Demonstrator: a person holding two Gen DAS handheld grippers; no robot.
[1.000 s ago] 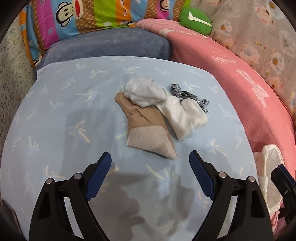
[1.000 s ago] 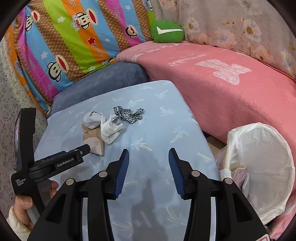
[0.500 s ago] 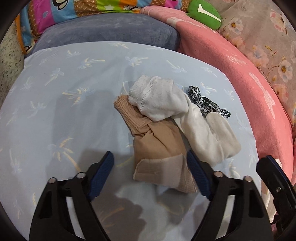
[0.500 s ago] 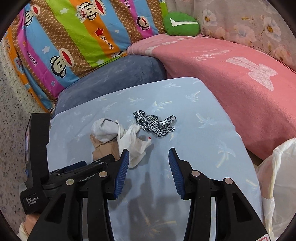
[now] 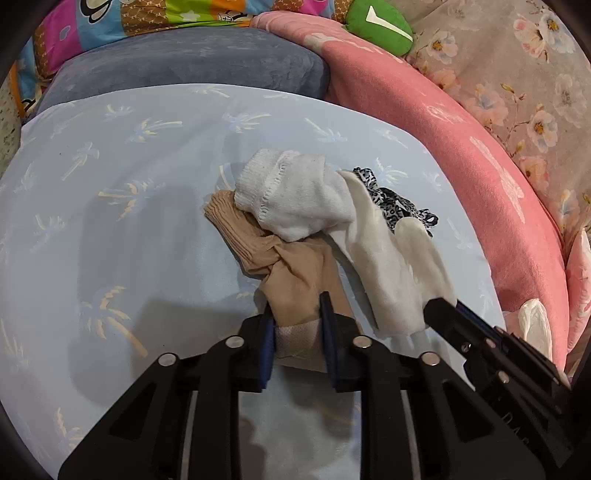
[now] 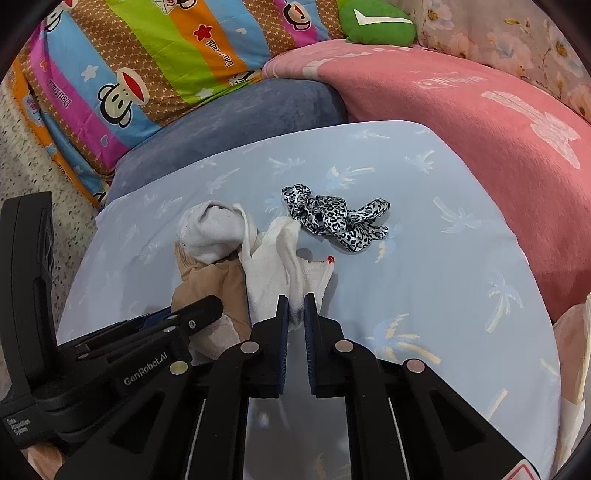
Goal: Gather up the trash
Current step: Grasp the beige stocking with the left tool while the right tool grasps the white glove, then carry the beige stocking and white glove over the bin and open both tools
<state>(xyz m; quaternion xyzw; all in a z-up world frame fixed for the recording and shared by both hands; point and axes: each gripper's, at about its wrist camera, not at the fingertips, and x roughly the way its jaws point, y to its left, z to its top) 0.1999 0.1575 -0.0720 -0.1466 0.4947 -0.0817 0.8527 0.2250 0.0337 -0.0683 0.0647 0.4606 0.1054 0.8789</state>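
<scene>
Left gripper (image 5: 295, 314) closing on the beige stocking (image 5: 295, 280); right gripper (image 6: 294, 306) closing, seemingly pinching the white sock (image 6: 275, 266) (leopard scrunchie (image 6: 336, 218) lies beyond).

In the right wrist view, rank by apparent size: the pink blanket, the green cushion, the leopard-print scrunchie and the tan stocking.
1. pink blanket
2. leopard-print scrunchie
3. green cushion and tan stocking: look alike; the stocking is partly hidden, so unranked.
</scene>
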